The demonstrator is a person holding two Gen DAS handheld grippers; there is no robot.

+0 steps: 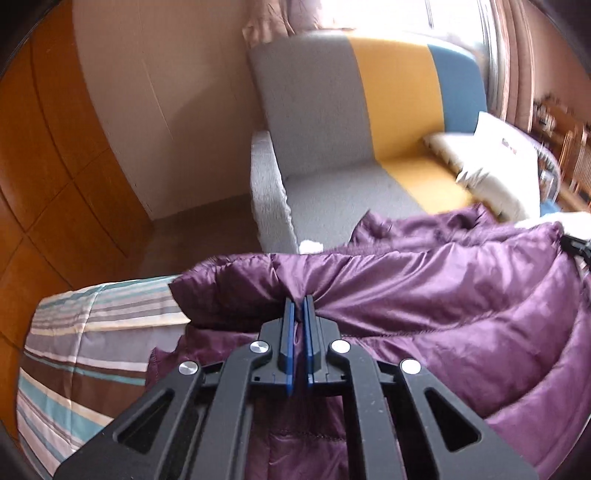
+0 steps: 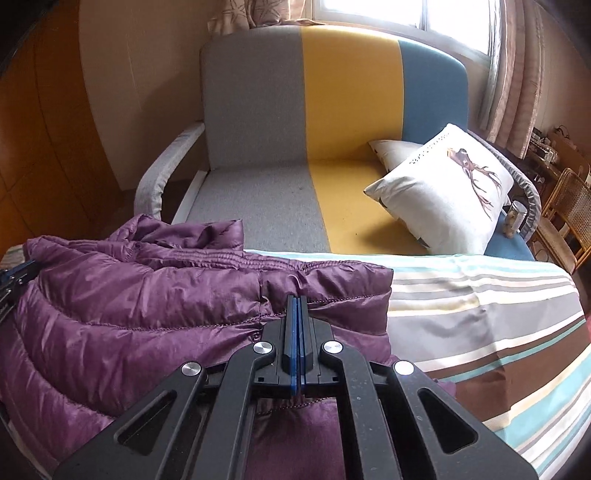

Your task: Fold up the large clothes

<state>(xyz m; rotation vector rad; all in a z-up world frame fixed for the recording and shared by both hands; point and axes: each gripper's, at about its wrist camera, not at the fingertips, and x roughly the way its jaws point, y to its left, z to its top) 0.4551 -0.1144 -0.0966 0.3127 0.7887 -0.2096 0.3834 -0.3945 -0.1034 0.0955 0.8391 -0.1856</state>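
on the striped bedspread (image 2: 480, 314), both grippers pinch the purple jacket (image 2: 147, 314).

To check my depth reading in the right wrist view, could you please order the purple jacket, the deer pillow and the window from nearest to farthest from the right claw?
1. Purple jacket: pinched in the right claw.
2. Deer pillow: on the sofa, right.
3. Window: behind the sofa, top.

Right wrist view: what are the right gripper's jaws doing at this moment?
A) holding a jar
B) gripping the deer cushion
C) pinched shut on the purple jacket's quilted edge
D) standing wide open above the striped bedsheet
C: the right gripper is closed, its blue pads together on a fold of the purple jacket, near the jacket's edge by the striped bedsheet.
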